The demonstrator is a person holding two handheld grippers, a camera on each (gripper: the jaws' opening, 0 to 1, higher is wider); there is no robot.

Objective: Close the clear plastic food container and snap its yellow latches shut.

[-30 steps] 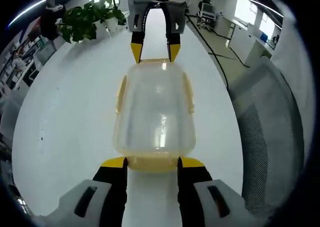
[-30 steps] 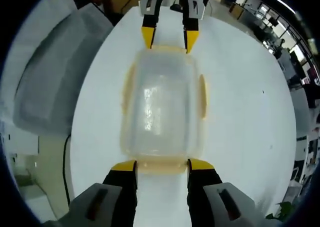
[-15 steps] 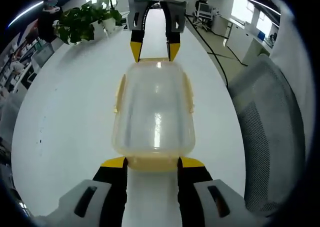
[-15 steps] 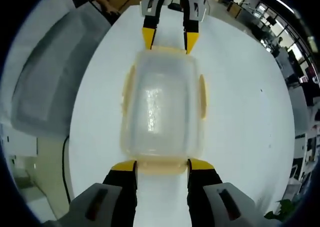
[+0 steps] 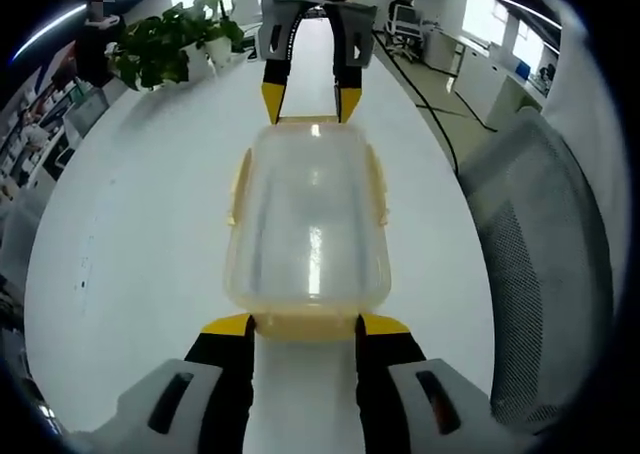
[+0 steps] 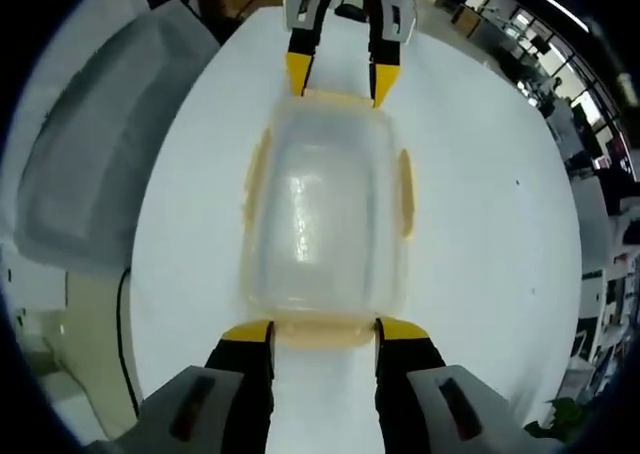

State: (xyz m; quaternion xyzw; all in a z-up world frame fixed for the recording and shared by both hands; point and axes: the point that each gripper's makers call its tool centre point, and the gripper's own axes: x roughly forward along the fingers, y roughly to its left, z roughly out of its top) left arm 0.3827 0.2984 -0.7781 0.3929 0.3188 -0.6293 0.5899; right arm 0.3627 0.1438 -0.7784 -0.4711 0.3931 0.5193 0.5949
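The clear plastic food container (image 5: 308,219) sits lid-on upon the white bench (image 5: 130,234), yellow latches (image 5: 379,189) along its long sides. The left gripper (image 5: 305,326) has its yellow-tipped jaws spread, touching the near end's yellow latch. The right gripper (image 5: 310,102) meets the far end likewise. A potted plant (image 5: 165,44) stands beyond, and a grey mesh chair (image 5: 545,264) beside the bench.

A white table (image 5: 130,224) carries the clear container (image 5: 308,224) and, apparently, a potted plant (image 5: 170,44).

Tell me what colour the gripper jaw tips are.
Yellow on black jaws, clearest on the left gripper in the left gripper view.
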